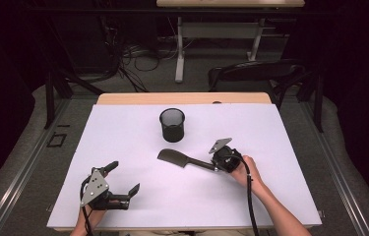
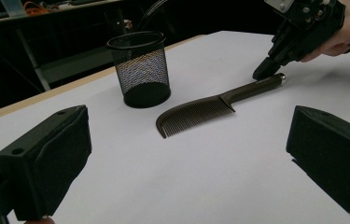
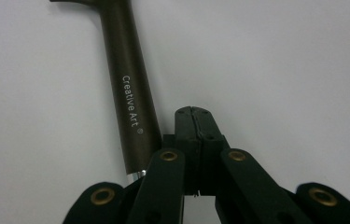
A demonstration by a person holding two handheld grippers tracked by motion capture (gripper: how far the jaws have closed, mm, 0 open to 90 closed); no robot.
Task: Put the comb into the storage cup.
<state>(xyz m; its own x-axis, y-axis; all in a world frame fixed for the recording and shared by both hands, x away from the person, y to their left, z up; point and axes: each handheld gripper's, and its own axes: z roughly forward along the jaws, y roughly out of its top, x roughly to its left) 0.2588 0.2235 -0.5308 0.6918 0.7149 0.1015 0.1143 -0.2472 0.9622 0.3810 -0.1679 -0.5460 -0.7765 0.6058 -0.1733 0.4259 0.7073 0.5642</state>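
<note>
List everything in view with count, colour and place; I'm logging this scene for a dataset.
mesh pen cup: one, black, upright at the table's far middle.
comb: one, dark brown, flat on the table nearer than the cup, handle toward the right gripper.
table: one, white top, wooden far edge.
left gripper: one, black, near left of the table, fingers wide apart.
right gripper: one, black, closed beside the comb's handle end, not gripping it.
</note>
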